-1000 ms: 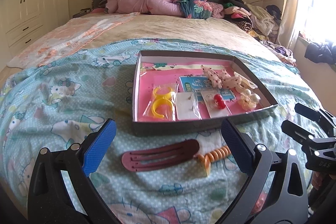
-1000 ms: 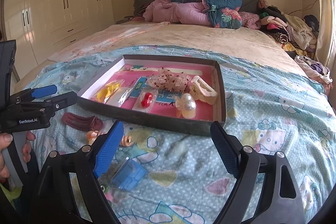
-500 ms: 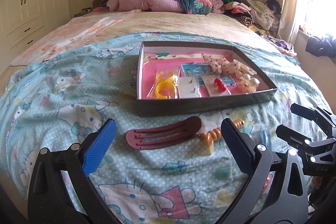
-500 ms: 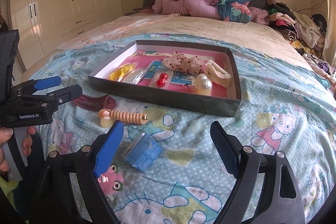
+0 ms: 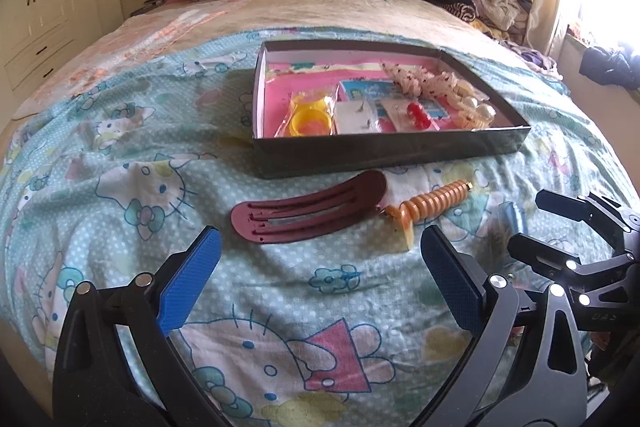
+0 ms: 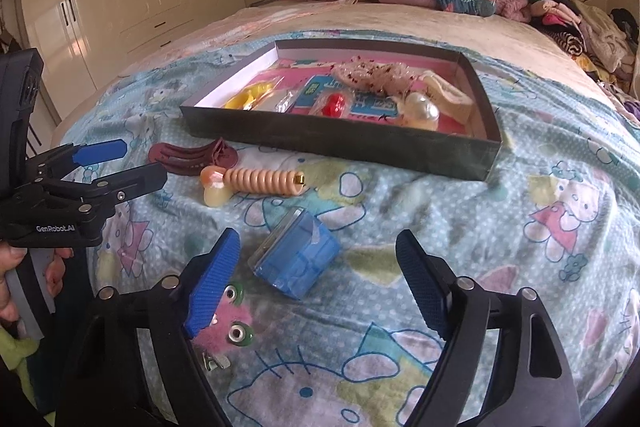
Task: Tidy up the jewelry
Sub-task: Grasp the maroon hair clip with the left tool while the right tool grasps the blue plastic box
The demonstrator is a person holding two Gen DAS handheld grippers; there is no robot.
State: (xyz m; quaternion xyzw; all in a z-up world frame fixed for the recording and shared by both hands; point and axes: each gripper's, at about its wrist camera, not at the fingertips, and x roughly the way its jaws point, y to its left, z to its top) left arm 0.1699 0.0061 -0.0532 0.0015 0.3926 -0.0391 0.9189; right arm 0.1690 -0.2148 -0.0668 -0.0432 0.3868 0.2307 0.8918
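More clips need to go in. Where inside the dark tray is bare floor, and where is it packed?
The dark cardboard tray has bare pink floor along its far-left corner, behind the yellow plastic ring. Its right side is packed around the big pearl clip.

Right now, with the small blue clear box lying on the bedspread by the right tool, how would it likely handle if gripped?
The blue clear box looks like rigid plastic, so probably stiff and light. Its glossy faces may slip against the pads. It lies tilted on the soft bedspread, so a nudge could tip it.
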